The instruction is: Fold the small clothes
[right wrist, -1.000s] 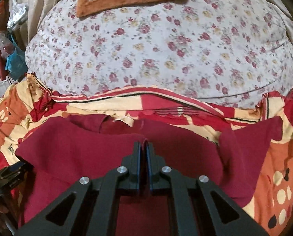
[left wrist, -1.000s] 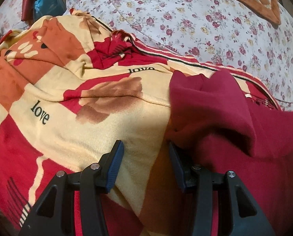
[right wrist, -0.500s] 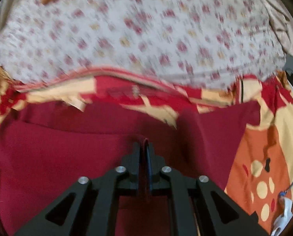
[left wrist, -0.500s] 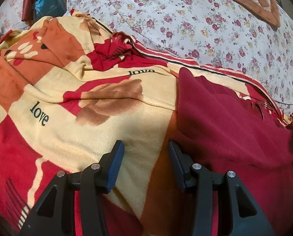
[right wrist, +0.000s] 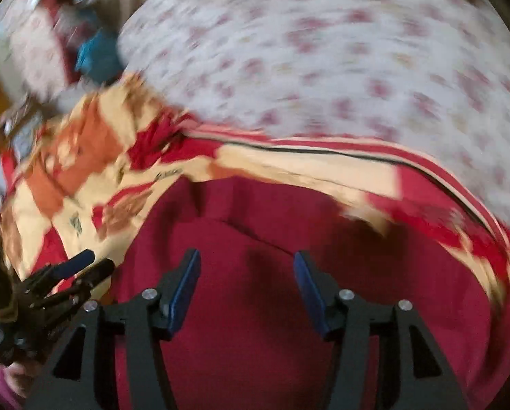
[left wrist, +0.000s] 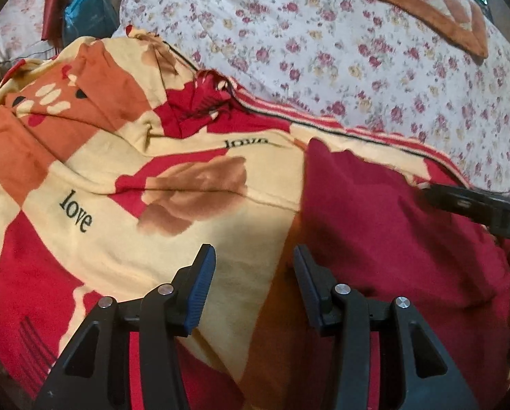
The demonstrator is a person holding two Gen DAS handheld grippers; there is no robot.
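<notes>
A dark red garment (left wrist: pixel 385 225) (right wrist: pixel 255 273) lies folded on a red, cream and orange "love" blanket (left wrist: pixel 111 212) (right wrist: pixel 84 157). My left gripper (left wrist: pixel 255 273) hovers open over the blanket just left of the garment's edge, with nothing between its fingers. My right gripper (right wrist: pixel 246 273) is over the middle of the garment, its jaws opening, and the cloth lies below them, not pinched. The right gripper also shows as a black bar (left wrist: pixel 477 205) at the right of the left wrist view. The left gripper (right wrist: pixel 80 266) shows at the lower left of the blurred right wrist view.
A floral white quilt (left wrist: pixel 340 44) (right wrist: pixel 323 61) covers the bed behind the blanket. An orange patterned mat (left wrist: pixel 419 3) lies at the far right on it. A blue bag (left wrist: pixel 84 17) and red cloth sit at the far left. A hand (right wrist: pixel 12 379) shows at the lower left.
My right gripper, shut on a pinch of the red garment earlier, has swung left across it and let go, jaws now apart. The garment's raised flap now lies flat. The left gripper stayed put.
</notes>
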